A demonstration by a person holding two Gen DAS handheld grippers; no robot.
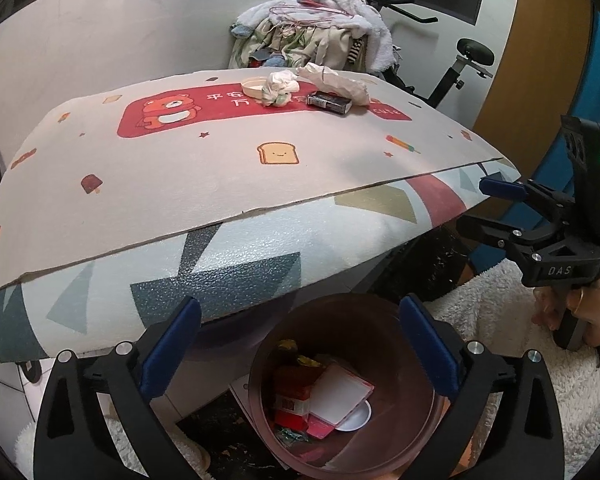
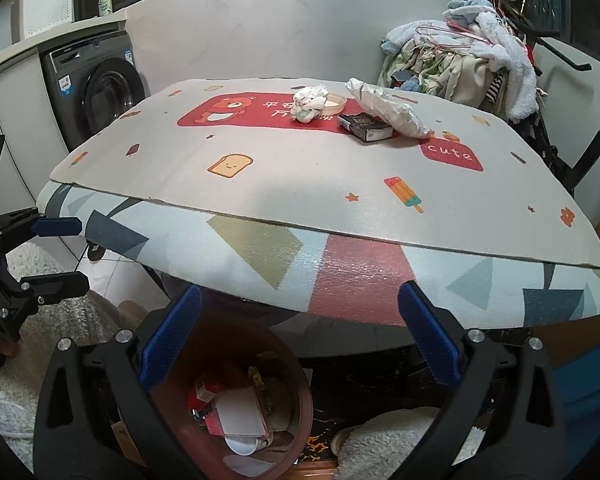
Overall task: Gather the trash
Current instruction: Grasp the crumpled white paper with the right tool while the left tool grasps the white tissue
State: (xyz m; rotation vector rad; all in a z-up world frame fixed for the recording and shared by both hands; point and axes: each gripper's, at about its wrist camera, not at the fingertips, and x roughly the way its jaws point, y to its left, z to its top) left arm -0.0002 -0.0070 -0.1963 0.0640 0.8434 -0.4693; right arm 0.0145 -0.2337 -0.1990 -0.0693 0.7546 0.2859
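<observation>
On the far part of the table mat (image 1: 220,168) lie a crumpled white tissue ball (image 1: 278,87), a shallow cream lid (image 1: 254,87), a dark cigarette box (image 1: 329,103) and a crumpled white paper bag (image 1: 336,80). They also show in the right wrist view: tissue ball (image 2: 310,103), lid (image 2: 334,103), box (image 2: 365,126), bag (image 2: 388,109). A brown trash bin (image 1: 416,436) with rubbish inside stands on the floor below the table's near edge, also in the right wrist view (image 2: 304,412). My left gripper (image 1: 300,344) is open and empty above the bin. My right gripper (image 2: 300,332) is open and empty, beside the bin.
A pile of clothes (image 1: 320,28) sits behind the table. An exercise bike (image 1: 464,68) stands at the back right, a washing machine (image 2: 96,92) at the back left. White fluffy rugs (image 1: 500,328) cover the floor around the bin.
</observation>
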